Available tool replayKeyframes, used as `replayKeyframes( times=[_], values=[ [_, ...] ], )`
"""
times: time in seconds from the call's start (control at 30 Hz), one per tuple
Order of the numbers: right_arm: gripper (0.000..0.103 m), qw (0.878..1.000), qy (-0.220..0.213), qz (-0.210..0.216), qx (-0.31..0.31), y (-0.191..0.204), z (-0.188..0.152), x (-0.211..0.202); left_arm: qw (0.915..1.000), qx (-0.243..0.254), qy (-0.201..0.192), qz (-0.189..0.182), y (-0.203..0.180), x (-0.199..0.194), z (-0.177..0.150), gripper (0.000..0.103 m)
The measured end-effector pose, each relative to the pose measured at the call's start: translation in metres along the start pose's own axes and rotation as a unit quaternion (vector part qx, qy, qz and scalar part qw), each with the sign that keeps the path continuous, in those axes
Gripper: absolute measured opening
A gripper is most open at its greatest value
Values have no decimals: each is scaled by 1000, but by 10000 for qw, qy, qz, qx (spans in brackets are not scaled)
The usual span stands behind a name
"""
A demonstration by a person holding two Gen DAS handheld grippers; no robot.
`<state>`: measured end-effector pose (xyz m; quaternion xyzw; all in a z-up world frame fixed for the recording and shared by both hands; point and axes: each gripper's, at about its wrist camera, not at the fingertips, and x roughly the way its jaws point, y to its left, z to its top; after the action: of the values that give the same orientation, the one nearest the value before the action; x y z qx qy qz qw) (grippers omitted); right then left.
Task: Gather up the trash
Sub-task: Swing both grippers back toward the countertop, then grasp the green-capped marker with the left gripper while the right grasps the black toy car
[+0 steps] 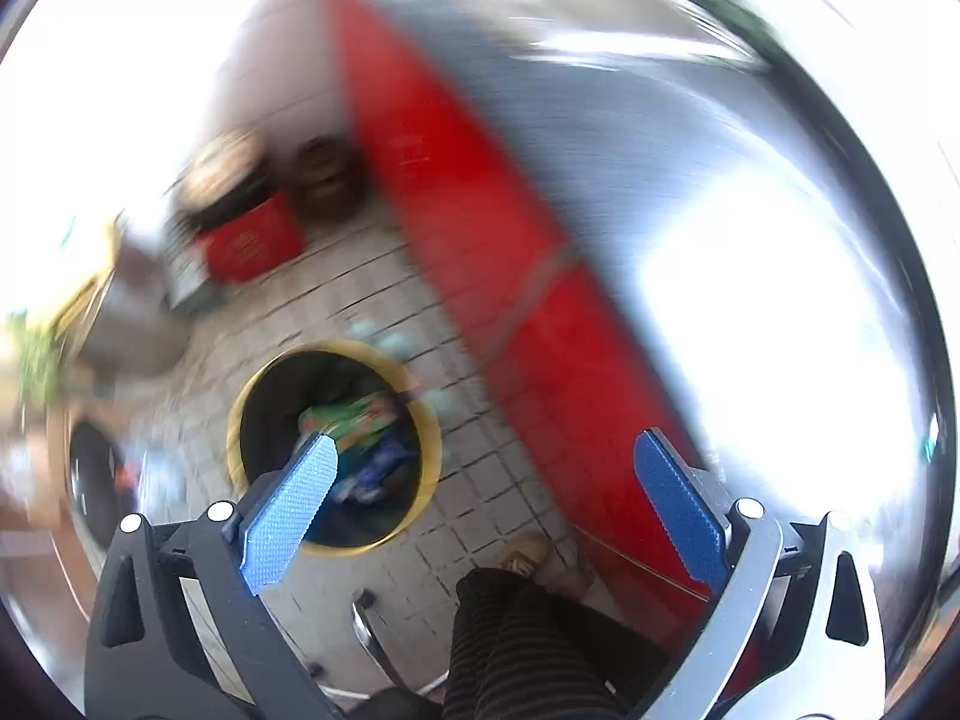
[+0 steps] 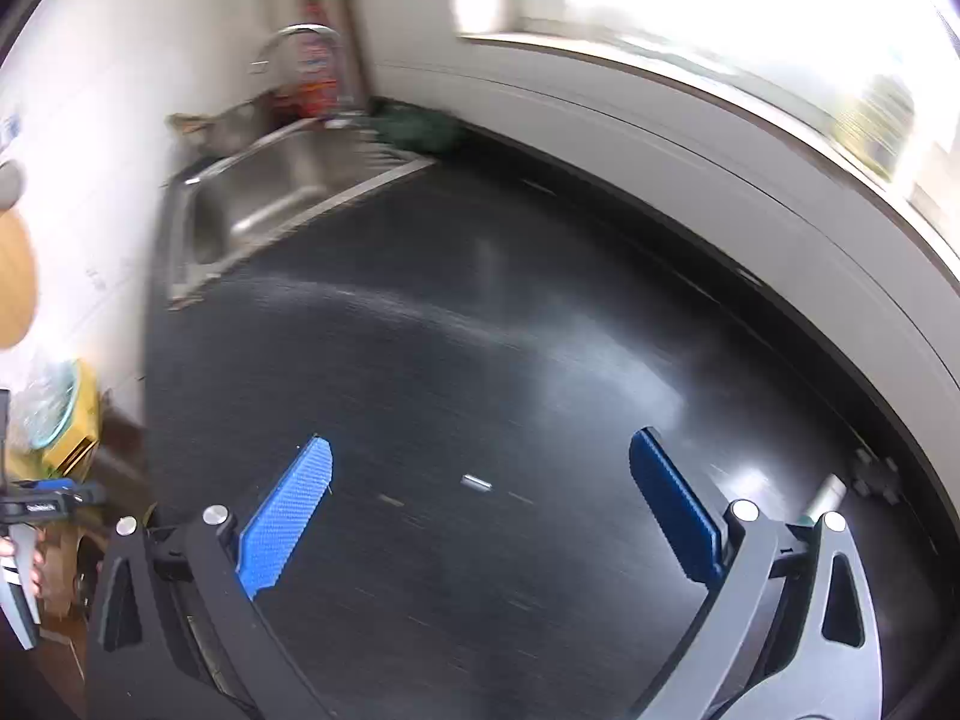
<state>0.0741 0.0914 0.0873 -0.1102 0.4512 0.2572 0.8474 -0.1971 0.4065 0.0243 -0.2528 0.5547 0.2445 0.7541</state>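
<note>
Left wrist view: my left gripper (image 1: 486, 480) hangs wide open, empty, over the yellow-rimmed bin (image 1: 427, 420) at lower left, wrappers (image 1: 354, 420) already inside. My right gripper (image 2: 480, 480), open too, faces a nearly bare dark counter (image 2: 450, 330).

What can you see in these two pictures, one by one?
Trash bin: one, yellow rim, dark inside, on the tiled floor, wrappers in it.
Cabinet front: one, red, beside the bin.
Crate: one, red, on the floor farther off.
Countertop: one, black, below the window.
Sink: one, steel, at the counter's far left, with a tap.
Small scrap: one, pale, on the counter.
Person's leg: one, dark striped, shoe on the floor.
Left gripper: blue pads, open, empty.
Right gripper: blue pads, open, empty.
</note>
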Motion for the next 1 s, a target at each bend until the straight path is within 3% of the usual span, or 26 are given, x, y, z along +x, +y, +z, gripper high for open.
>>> replayKeyframes(
  times=[0.07, 0.2, 0.37, 0.5, 0.63, 0.77, 1.0],
  values=[
    [96, 9963, 224, -606, 567, -77, -35, -12, 9986, 501, 2, -161, -54, 0, 16, 96],
    [96, 9730, 733, -1430, 1657, -199, -125, -50, 9889, 1387, 65, -522, -158, -2, 26, 96],
    [96, 9359, 1034, -1944, 2749, -279, -233, -101, 9582, 2716, 264, -860, -297, 2, 5, 96],
    [96, 9099, 1163, -2077, 3398, -304, -295, -128, 9311, 3458, 481, -1059, -392, 12, -19, 96],
    [96, 8924, 1276, -2197, 3730, -317, -331, -147, 9105, 3986, 490, -987, -468, 24, -33, 96],
    [96, 8841, 1287, -2214, 3909, -321, -352, -154, 8901, 4419, 489, -1000, -522, 36, -52, 96],
    [97, 8805, 1231, -2122, 4056, -327, -358, -151, 8662, 4878, 494, -963, -580, 57, -69, 96]
  ],
)
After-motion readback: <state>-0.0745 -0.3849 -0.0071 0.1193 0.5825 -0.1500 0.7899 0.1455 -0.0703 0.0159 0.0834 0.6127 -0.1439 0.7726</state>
